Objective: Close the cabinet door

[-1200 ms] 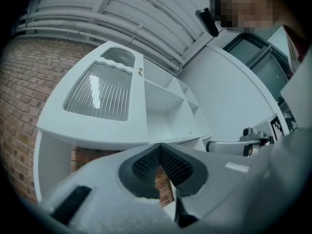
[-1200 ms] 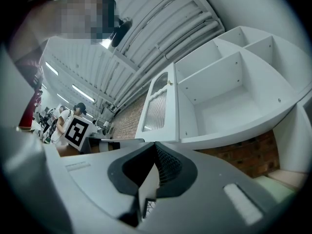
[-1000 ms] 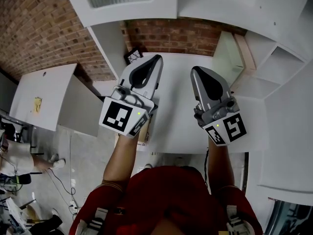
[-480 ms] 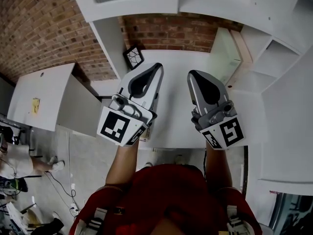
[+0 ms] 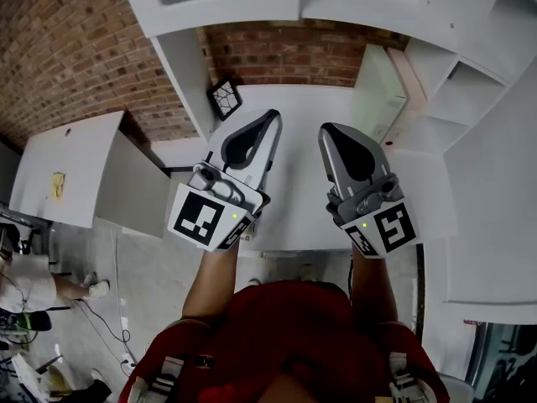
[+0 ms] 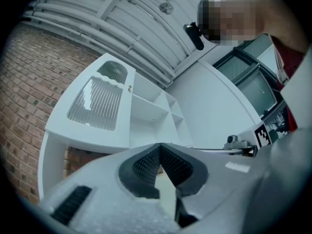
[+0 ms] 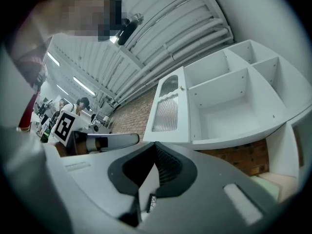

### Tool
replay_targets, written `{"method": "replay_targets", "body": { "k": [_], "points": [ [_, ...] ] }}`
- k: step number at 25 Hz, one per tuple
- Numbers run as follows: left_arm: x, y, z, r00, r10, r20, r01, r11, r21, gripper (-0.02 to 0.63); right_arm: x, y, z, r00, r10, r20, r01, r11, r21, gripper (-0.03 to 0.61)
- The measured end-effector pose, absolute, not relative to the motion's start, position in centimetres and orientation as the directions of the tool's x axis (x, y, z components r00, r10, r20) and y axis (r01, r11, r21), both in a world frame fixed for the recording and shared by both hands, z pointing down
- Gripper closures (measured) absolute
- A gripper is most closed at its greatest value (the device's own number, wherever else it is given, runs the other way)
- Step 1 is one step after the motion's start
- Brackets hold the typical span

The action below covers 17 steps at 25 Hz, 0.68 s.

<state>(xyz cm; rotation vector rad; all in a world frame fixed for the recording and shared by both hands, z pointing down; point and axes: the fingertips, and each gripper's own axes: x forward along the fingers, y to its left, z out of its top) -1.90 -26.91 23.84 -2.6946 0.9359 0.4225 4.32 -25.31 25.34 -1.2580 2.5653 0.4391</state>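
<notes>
My two grippers hang side by side over a white counter (image 5: 294, 217). The left gripper (image 5: 270, 117) (image 6: 160, 146) is shut and holds nothing. My right gripper (image 5: 327, 133) (image 7: 155, 147) is also shut and holds nothing. Both point slightly upward at the white upper cabinet, whose ribbed-glass door (image 7: 167, 106) (image 6: 97, 101) lies flush with its front. A white door panel (image 5: 67, 166) stands swung out at the left, below counter height. At the back right a pale panel with a wood-coloured edge (image 5: 382, 82) stands out from the wall. Neither gripper touches a door.
Open white shelves (image 7: 234, 96) sit to the right of the ribbed door. A small black-and-white patterned square (image 5: 225, 99) leans at the counter's back left against the brick wall (image 5: 294, 53). Cables and clutter lie on the floor at the left (image 5: 50, 309).
Both grippers have drifted a little across the counter and closer together. The head view has shifted slightly. Both pairs of jaws stayed shut.
</notes>
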Motion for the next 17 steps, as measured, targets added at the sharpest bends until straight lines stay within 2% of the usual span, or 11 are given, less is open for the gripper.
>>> {"method": "replay_targets", "body": {
  "k": [17],
  "points": [
    [-1.23,-27.18,24.0,0.744,-0.57,-0.348,-0.643,-0.752,-0.143,0.614,5.01,-25.72,25.7,-0.607,-0.715,-0.346,-0.789,0.593,0.159,0.566]
  ]
}}
